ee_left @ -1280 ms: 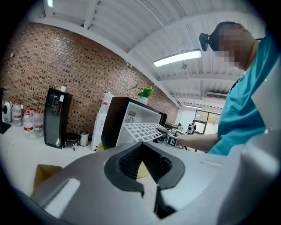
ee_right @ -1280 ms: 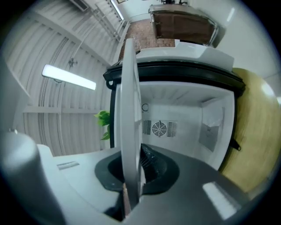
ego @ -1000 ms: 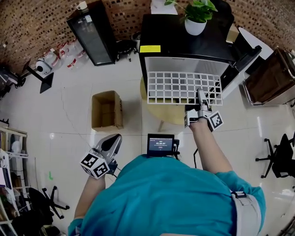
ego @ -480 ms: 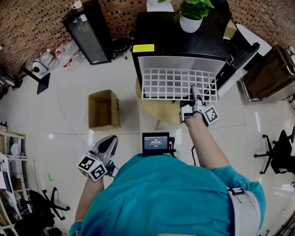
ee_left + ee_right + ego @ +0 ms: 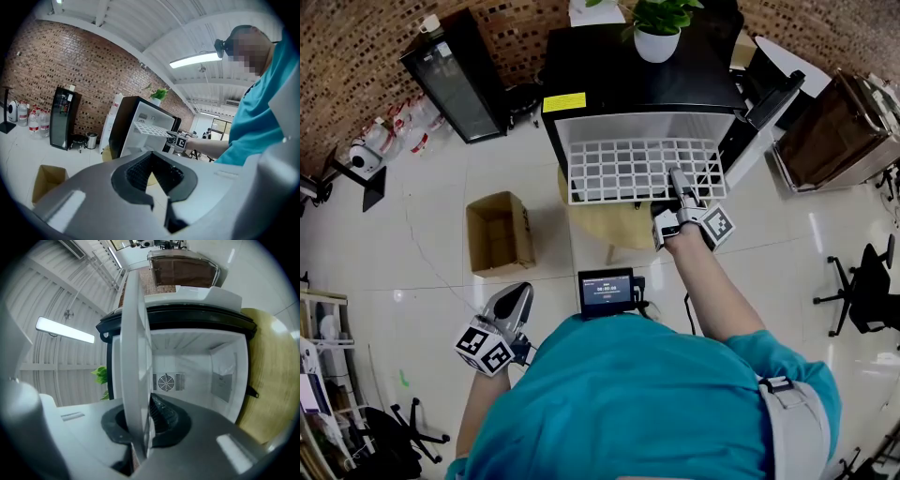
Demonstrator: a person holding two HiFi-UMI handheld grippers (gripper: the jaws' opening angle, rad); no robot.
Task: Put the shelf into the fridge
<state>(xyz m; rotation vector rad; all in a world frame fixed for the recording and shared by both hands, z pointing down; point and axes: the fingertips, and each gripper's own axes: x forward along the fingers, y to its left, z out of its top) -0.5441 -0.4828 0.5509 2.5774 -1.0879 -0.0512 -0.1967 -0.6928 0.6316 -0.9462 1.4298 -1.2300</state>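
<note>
One white grid shelf [image 5: 619,170] sits level in the right claw [image 5: 679,180].

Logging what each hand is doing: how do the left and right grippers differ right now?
The right gripper is shut on the near edge of the white shelf; the left gripper is shut with nothing in it. The right gripper reaches forward to the open fridge; the left gripper hangs low beside the person, away from the fridge. Both carry a marker cube.
</note>
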